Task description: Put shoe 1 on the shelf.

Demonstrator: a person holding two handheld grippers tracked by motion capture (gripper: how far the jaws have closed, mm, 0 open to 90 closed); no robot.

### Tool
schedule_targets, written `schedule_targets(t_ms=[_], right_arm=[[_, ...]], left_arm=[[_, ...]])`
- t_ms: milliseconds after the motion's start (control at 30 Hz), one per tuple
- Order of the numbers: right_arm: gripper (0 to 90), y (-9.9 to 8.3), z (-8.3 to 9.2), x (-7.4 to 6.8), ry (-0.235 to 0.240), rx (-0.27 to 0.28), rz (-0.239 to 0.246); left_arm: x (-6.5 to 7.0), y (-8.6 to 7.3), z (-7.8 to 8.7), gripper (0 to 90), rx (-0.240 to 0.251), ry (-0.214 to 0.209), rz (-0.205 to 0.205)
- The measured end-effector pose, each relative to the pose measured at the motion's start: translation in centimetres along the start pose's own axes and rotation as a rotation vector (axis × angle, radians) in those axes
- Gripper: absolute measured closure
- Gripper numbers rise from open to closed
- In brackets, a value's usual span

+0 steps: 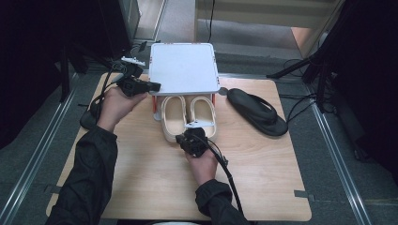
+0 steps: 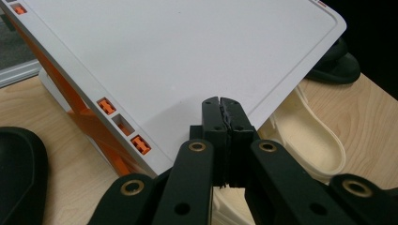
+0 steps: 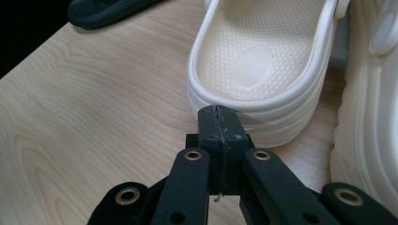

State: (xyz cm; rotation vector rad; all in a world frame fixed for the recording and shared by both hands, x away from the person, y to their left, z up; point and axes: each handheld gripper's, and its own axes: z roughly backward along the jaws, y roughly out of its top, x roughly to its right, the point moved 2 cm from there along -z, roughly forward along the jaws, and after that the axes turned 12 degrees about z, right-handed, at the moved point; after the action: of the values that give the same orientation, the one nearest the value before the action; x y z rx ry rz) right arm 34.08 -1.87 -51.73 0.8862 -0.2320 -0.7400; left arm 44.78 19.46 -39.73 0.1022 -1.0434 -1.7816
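Two cream clogs under the white rack, tools at hand

The right clog (image 3: 263, 61) lies heel-first just before the right tool (image 3: 219, 112), jaws pressed together, empty; the left clog (image 1: 173, 117) lies beside it. Left tool (image 2: 220, 104), likewise closed, sits at the rack (image 1: 183, 68). One black sandal (image 1: 257, 111) lies apart on the table (image 1: 141, 178).

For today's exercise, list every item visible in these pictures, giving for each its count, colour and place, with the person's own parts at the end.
shoe rack: one, white top, orange side parts, far middle of table.
clogs: two, cream, side by side, toes under the rack.
sandal: one, black, right of the rack.
table: one, light wood.
left gripper: one, black, shut, at the rack's left front corner.
right gripper: one, black, shut, at a clog's heel.
sleeves: two, black, bottom.
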Motion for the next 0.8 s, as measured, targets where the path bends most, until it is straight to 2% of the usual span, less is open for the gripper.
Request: schedule_targets(t_ms=[233, 267, 333, 500, 600, 667, 800], right_arm=[[90.0, 1.0, -1.3, 0.4, 0.001, 0.002, -0.021], [90.0, 1.1, -1.5, 0.5, -0.011, -0.004, -0.025], [90.0, 1.3, -1.8, 0.7, 0.004, 0.003, -0.028], [90.0, 2.3, -2.6, 1.0, -0.038, -0.013, -0.026], [90.0, 2.8, -3.2, 1.3, -0.04, -0.013, -0.029], [90.0, 3.1, -3.5, 1.4, -0.035, -0.017, -0.055], [90.0, 3.7, -4.3, 1.7, -0.053, -0.006, -0.041]], left_arm=[[0.0, 0.0, 0.0, 90.0, -0.004, -0.001, 0.01], [0.0, 0.0, 0.0, 90.0, -0.003, 0.0, 0.009], [0.0, 0.0, 0.0, 90.0, -0.005, 0.002, 0.007], [0.0, 0.0, 0.0, 90.0, -0.003, 0.002, 0.014], [0.0, 0.0, 0.0, 90.0, -0.003, 0.003, 0.015], [0.0, 0.0, 0.0, 90.0, -0.004, 0.003, 0.014], [0.1, 0.0, 0.0, 90.0, -0.002, 0.006, 0.012]])
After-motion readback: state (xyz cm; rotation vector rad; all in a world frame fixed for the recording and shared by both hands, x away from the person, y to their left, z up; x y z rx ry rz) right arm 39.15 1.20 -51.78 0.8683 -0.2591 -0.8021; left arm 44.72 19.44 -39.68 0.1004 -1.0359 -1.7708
